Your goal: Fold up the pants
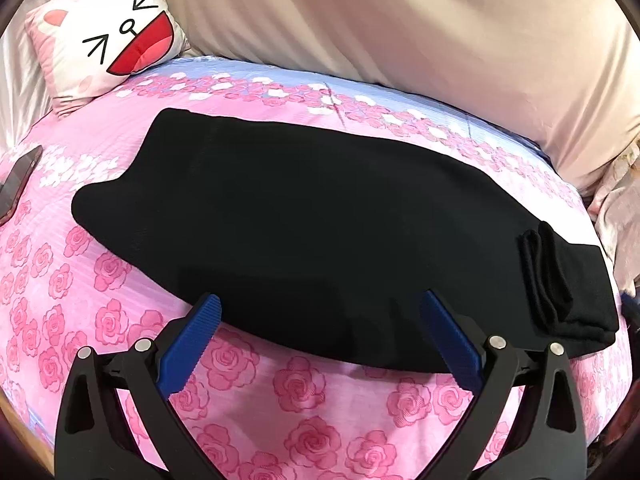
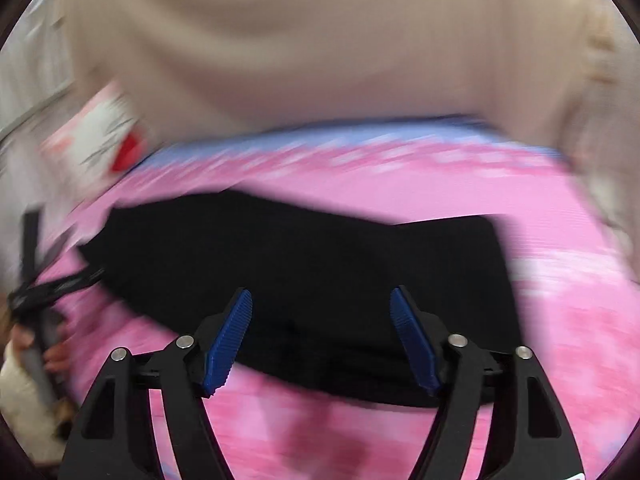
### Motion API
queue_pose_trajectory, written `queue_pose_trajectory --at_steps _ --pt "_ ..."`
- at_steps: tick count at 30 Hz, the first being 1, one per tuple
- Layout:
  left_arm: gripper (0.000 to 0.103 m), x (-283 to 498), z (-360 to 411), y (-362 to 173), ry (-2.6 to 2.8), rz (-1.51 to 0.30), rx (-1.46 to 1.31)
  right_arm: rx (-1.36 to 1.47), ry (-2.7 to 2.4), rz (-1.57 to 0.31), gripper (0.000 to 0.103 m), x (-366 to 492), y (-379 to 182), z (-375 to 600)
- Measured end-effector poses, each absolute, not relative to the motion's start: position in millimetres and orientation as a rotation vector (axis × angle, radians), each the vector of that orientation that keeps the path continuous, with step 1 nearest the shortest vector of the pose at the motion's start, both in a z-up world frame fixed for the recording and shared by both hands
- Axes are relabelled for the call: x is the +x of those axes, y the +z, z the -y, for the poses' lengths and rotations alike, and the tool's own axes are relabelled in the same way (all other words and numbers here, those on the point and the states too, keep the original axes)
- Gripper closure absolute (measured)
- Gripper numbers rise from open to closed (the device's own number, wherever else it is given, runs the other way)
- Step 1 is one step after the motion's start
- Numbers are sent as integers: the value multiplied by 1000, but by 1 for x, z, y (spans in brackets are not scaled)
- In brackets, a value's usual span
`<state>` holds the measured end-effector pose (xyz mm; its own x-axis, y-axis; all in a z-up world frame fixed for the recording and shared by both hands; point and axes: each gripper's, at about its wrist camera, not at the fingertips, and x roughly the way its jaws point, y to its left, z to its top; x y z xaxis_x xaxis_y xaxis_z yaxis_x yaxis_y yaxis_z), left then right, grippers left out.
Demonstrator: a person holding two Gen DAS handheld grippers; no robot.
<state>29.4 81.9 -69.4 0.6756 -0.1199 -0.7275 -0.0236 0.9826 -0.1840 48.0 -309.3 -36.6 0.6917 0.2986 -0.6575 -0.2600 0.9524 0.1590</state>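
My left gripper (image 1: 320, 316) hangs spread wide, nothing between its blue pads, right at the near edge of the black pants (image 1: 304, 224). My right gripper (image 2: 320, 320) is spread and empty too, its view blurred. The pants lie lengthwise ahead on the rose bedsheet (image 1: 300, 400), legs apparently stacked; cross-folds remain, I judge.

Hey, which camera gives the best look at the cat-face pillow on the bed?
The left wrist view. There the cat-face pillow is sharp at the upper left, its drawn eyes and red mouth clear, lying on the pink bedspread. The right wrist view shows only a motion-blurred white and red smear of it at the left.
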Motion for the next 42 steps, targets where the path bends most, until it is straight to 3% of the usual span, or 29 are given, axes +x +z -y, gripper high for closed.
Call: queue_pose_trajectory --at_steps 1,2,3,4,10,14,16,17,18,20,22,23,24,25,32,35,38,41,42 --pt "5 29 -83 -69 -59 -833 -191 33 353 -770 46 57 -45 291" --pt "5 27 -88 -68 -64 -838 -202 0 368 -794 60 67 -53 275" --pt "5 26 -93 -67 -64 -840 -212 -33 361 -826 86 80 -64 261" --pt "5 24 -100 -66 -59 -841 -224 -31 359 -847 97 87 -70 259" --pt "5 25 -184 -70 113 -834 -380 39 406 -822 95 96 -52 237" --pt "5 42 -219 -81 198 -847 -474 -9 381 -872 87 107 -81 215" --pt "5 53 -223 -89 202 -868 -496 60 411 -829 61 99 -73 219" --pt "5 56 -221 -87 220 -842 -479 91 420 -798 38 93 -69 226" --pt "5 60 -220 -88 220 -847 -476 113 407 -755 27 86 -64 231" --pt "12 71 -212 -89 242 -840 -428 136 381 -692 26 75 -60 238" --pt "59 78 -203 -87 297 -827 -345 140 354 -689 26 71 -62 244" --pt "74 81 -195 -83 288 -809 -312 143 320 -697 26 69 -64 249" --pt "83 83 -191 -79 269 -810 -310 159 310 -706 26 70 -65 252" --pt "84 83 -182 -71 279 -789 -278 193 307 -705 25 69 -65 259" --pt "85 61 -52 22 -48 -593 -55 467 210 -614 21 60 -68 319" --pt "84 55 33 28 -203 -584 46 498 158 -600 21 57 -67 337" --pt "71 62 96 -8 -296 -700 113 538 136 -623 21 57 -72 355" --pt "54 61 110 -43 -329 -833 73 598 160 -636 21 56 -78 370" --pt "37 55 105 -44 -324 -831 59 606 170 -634 21 55 -78 373"
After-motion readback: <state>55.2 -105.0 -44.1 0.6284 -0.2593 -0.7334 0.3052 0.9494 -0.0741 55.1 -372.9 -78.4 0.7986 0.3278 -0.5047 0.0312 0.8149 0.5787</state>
